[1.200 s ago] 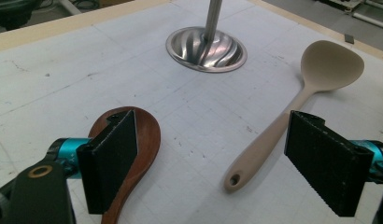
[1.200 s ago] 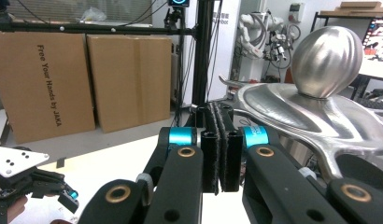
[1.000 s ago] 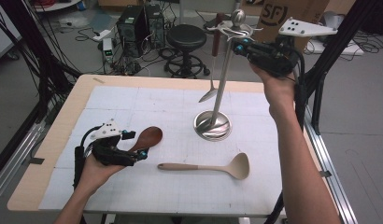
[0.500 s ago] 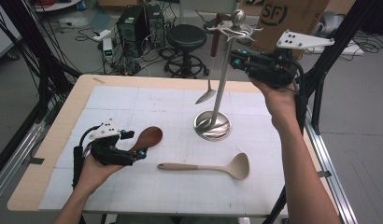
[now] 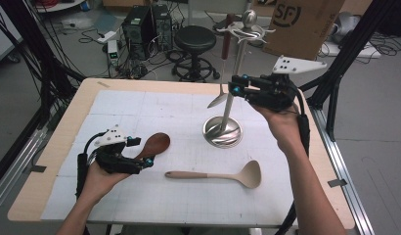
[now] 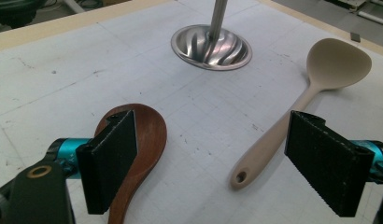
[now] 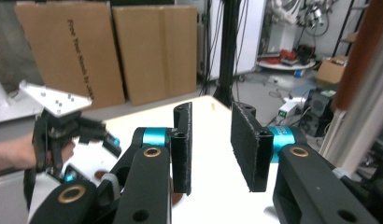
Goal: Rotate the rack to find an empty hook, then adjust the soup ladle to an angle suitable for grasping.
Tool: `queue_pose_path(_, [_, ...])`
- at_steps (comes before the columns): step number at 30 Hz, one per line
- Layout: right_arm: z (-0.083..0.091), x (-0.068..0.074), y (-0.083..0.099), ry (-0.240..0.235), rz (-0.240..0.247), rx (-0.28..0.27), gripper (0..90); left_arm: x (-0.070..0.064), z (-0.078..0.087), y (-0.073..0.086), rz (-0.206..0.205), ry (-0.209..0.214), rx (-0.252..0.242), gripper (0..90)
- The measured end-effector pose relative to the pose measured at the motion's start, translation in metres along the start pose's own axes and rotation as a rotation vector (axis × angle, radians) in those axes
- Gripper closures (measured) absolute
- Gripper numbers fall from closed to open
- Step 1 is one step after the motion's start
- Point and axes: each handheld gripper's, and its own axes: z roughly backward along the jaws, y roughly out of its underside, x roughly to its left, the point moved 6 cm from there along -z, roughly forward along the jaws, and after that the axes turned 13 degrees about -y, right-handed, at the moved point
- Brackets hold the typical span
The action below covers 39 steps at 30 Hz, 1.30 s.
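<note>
Left gripper (image 6: 217, 163) low over mat, jaws wide, nothing held, wooden spoon (image 6: 138, 140) beside one jaw, beige ladle (image 6: 297, 107) near other, right gripper (image 7: 210, 149) raised beside metal stand (image 5: 227, 117), jaws narrowly apart, empty

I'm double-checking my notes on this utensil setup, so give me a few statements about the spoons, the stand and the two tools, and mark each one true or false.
1. The left tool is open, with nothing between its jaws. True.
2. The beige ladle hangs from the metal stand. False: it lies flat on the table mat, nearer the person than the stand's base.
3. The dark wooden spoon lies on the mat right beside the left tool. True.
4. The right tool grips the beige ladle. False: its jaws are parted with nothing between them, held in the air next to the stand's pole.
5. A utensil with a brown handle hangs on the stand. True.
</note>
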Motion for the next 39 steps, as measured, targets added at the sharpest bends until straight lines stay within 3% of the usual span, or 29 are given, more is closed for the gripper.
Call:
queue_pose_path(20, [-0.037, 0.023, 0.095, -0.065, -0.061, 0.167, 62.2, -0.002, -0.003, 0.004, -0.007, 0.001, 0.014, 17.5])
queue_pose_path(39, [-0.065, 0.038, 0.156, -0.098, -0.104, 0.271, 57.1, -0.002, -0.004, 0.005, -0.002, -0.001, 0.014, 16.7])
